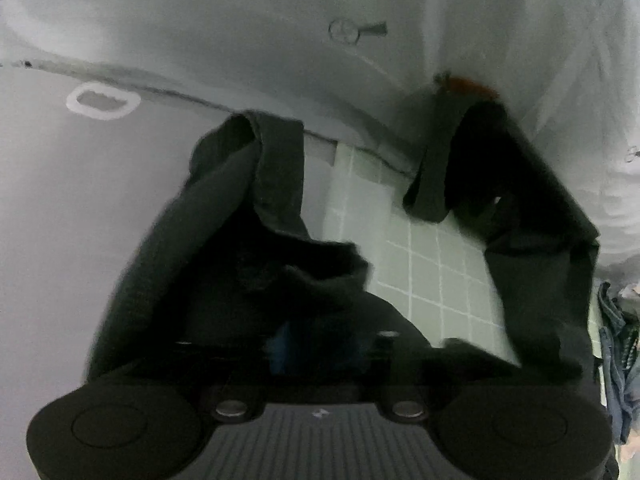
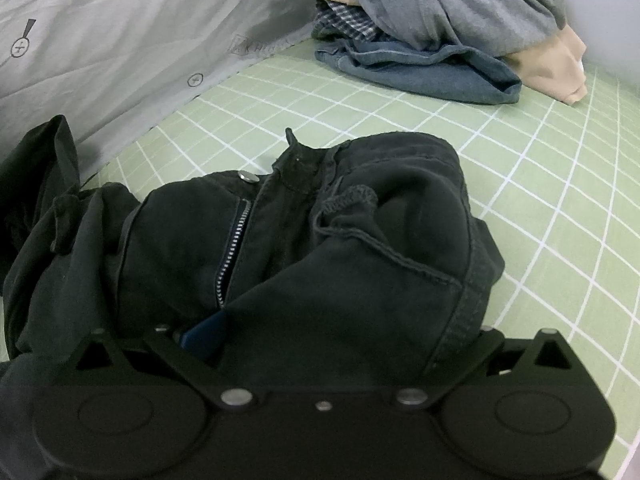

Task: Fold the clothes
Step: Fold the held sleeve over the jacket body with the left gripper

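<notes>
Both tongs clamping black trousers [image 2: 304, 240], waistband up, legs hidden

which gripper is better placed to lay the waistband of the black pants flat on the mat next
Right. In its wrist view the right hand-held gripper sits at the black pants waistband, button and zipper facing it, just above the green grid mat. The left hand-held gripper holds dangling fabric higher up.

Left wrist view dim, greyish, low contrast; black trousers [image 1: 240, 240] smeared by motion blur, folds lost in shadow. Right wrist view brighter, evenly lit, soft shadows, no glare; zipper [image 2: 232, 240] and green grid sheet [image 2: 540, 200] sharp. Strong fisheye bending of grid lines; dark vignette in corners of both.
</notes>
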Action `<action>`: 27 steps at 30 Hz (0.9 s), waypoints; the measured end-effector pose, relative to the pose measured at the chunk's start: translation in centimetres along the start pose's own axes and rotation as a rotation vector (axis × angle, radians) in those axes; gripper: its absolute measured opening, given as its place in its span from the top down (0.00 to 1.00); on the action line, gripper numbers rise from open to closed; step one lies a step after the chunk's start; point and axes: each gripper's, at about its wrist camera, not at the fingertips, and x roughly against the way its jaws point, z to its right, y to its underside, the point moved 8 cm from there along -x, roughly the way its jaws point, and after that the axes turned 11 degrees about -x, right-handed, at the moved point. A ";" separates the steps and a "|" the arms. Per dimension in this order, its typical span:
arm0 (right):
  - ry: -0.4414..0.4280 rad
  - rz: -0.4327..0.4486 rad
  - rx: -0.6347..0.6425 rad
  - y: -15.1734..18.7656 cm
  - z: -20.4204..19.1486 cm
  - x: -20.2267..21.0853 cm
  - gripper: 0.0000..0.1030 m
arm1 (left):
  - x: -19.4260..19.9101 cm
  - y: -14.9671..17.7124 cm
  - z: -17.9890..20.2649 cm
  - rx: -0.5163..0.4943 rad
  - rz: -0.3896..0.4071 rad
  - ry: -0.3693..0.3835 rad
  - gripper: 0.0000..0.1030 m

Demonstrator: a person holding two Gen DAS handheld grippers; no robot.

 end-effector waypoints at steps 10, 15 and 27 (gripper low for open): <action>-0.001 0.006 0.000 0.0 0.0 0.0 0.00 | 2.3 0.7 -2.8 0.038 0.013 -0.082 0.43; 0.001 0.011 -0.002 0.1 -0.1 0.0 0.00 | 2.2 0.2 -4.1 0.029 0.025 -0.166 0.43; 0.001 0.024 -0.005 0.1 -0.1 0.0 0.00 | 1.3 -0.7 -6.0 0.019 0.026 -0.283 0.29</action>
